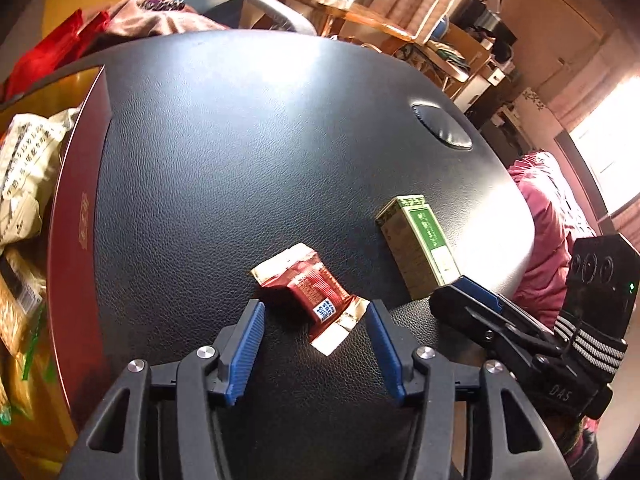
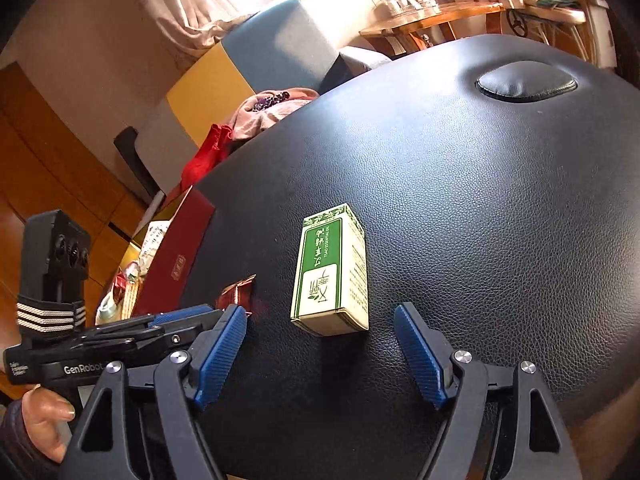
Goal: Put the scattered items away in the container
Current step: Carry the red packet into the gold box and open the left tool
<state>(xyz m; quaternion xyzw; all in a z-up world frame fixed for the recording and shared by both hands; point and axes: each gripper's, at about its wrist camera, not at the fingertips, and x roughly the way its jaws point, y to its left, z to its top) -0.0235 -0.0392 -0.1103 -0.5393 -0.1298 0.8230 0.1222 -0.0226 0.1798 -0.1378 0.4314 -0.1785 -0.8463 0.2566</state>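
A red and gold snack packet (image 1: pixel 316 298) lies on the black leather surface, just ahead of and between the fingers of my open left gripper (image 1: pixel 316 320). A green and cream box (image 1: pixel 420 246) lies to its right. In the right wrist view the same box (image 2: pixel 332 276) lies just ahead of my open right gripper (image 2: pixel 320 320), and only a corner of the packet (image 2: pixel 236 294) shows behind the left gripper (image 2: pixel 180 320). The dark red container (image 1: pixel 76 240) at the left holds several packets; it also shows in the right wrist view (image 2: pixel 176 256). The right gripper (image 1: pixel 476 304) reaches the box's near end.
The black leather surface (image 1: pixel 260 140) has an oval padded inset (image 1: pixel 442 126) at the far right. Red and pink cloth (image 1: pixel 120 24) lies beyond the far edge. A wooden table (image 1: pixel 344 12) and shelves stand behind. A pink cushion (image 1: pixel 552 224) is at the right.
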